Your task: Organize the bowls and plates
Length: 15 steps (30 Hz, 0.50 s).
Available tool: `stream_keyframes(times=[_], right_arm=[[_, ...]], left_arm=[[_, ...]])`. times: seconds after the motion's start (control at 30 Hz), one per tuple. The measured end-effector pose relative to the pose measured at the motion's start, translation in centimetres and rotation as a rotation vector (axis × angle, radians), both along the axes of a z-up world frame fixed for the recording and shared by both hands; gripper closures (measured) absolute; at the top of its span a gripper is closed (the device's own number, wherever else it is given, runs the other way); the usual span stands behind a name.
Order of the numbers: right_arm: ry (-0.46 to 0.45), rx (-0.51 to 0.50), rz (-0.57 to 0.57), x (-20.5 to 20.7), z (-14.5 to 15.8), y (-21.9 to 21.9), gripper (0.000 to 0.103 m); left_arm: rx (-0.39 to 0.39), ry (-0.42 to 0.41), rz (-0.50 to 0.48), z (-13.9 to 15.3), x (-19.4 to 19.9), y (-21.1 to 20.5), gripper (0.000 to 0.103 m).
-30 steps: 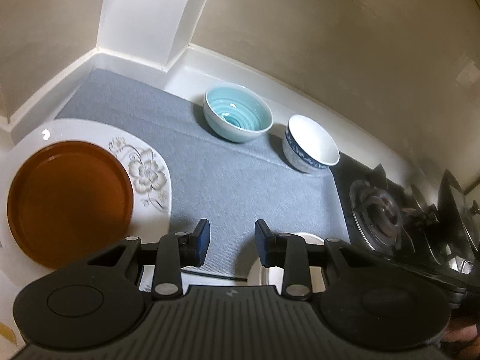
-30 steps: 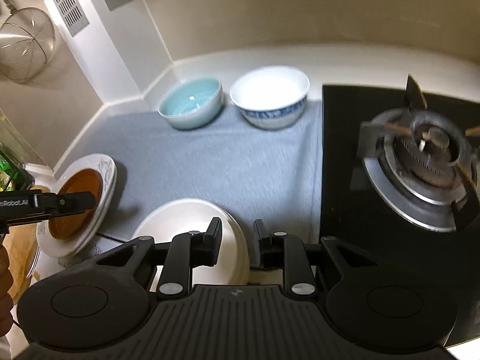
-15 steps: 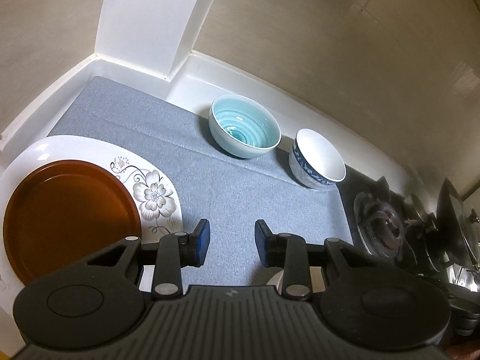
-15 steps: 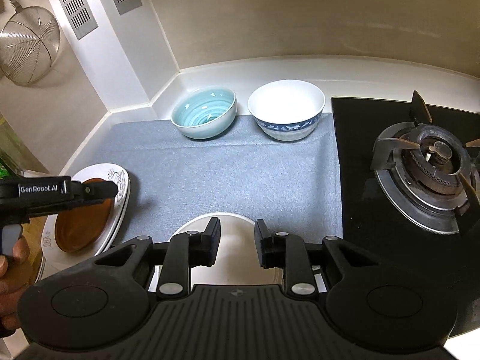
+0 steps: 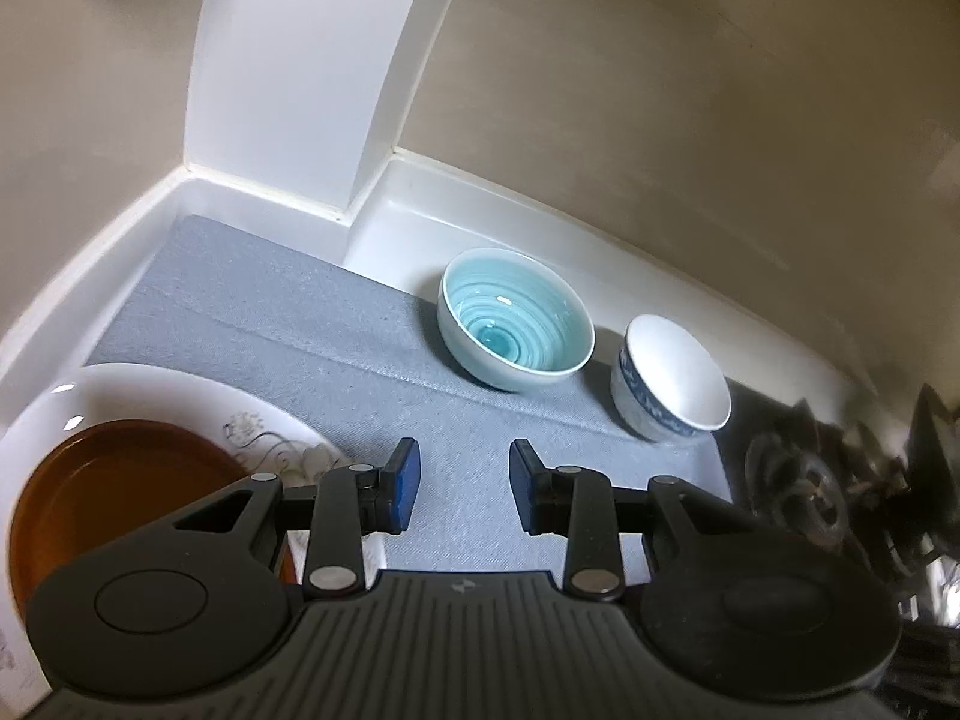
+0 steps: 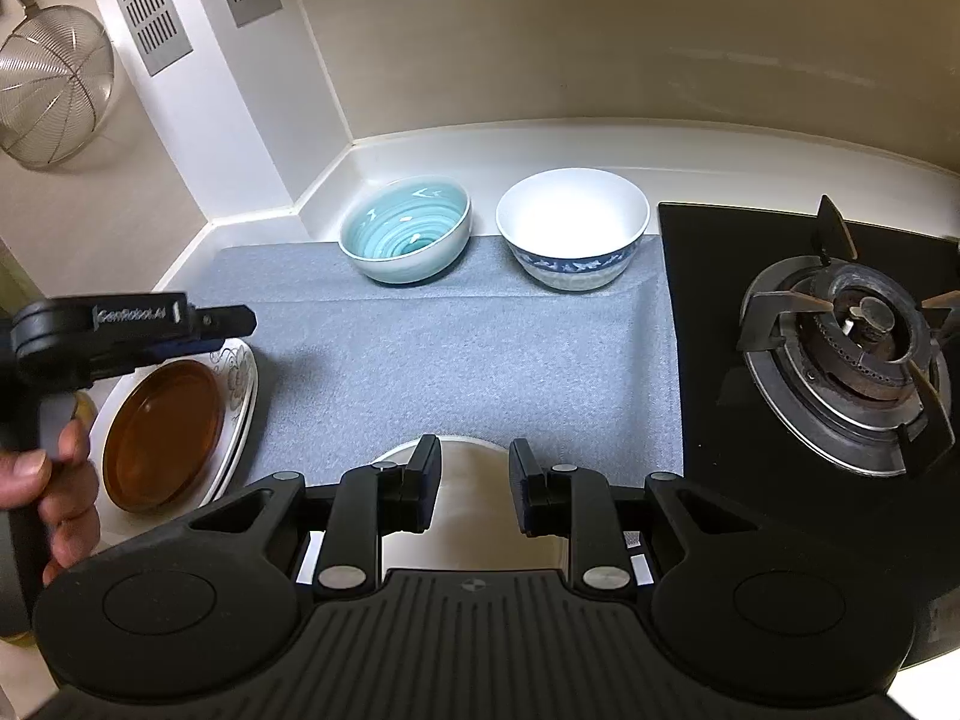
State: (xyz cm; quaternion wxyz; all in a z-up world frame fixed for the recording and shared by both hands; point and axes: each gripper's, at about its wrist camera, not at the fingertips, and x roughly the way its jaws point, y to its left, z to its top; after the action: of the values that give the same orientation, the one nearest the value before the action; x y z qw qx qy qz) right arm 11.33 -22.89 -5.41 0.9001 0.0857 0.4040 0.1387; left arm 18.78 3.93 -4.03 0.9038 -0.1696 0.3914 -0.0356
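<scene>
A teal bowl (image 5: 516, 330) (image 6: 408, 228) and a white bowl with a blue band (image 5: 672, 378) (image 6: 573, 228) stand side by side at the back of the grey mat (image 5: 300, 348) (image 6: 468, 360). A brown plate (image 5: 120, 492) (image 6: 162, 432) lies on a white flowered plate (image 5: 180, 396) (image 6: 243, 372) at the mat's left. My left gripper (image 5: 462, 486) (image 6: 228, 321) hangs open over the mat beside those plates, with nothing between its fingers. My right gripper (image 6: 474, 483) is open above a plain white dish (image 6: 474, 534) at the mat's near edge, and its pads stand clear of the dish.
A black gas hob with a burner (image 6: 858, 354) (image 5: 804, 492) borders the mat on the right. White walls and a pillar (image 5: 300, 90) close the back and left. A wire strainer (image 6: 54, 84) hangs on the left wall. A hand (image 6: 48, 480) holds the left gripper.
The left gripper has moved across the mat toward the two bowls, so the plates have slid low and left in its view. In the right view the white dish now sits centred under the fingers.
</scene>
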Motion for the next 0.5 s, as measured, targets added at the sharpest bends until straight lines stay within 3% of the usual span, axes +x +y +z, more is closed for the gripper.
stream_keyframes(times=[0.1,0.13,0.3,0.5], right_arm=[[-0.001,-0.006,-0.016,0.0,0.2,-0.2,0.076],[-0.002,-0.007,-0.022,-0.1,0.3,-0.3,0.076],[-0.014,-0.012,-0.071,-0.8,0.5,-1.5,0.076],[0.005,-0.014,-0.148,-2.4,0.2,-3.6,0.076]], left_arm=[[-0.057,0.018,-0.004,-0.5,1.4,0.9,0.094],[-0.076,0.018,-0.003,-0.6,1.8,1.1,0.097],[-0.096,0.022,0.024,-1.2,4.7,1.5,0.096],[-0.198,0.063,0.117,-3.2,9.8,2.4,0.076]])
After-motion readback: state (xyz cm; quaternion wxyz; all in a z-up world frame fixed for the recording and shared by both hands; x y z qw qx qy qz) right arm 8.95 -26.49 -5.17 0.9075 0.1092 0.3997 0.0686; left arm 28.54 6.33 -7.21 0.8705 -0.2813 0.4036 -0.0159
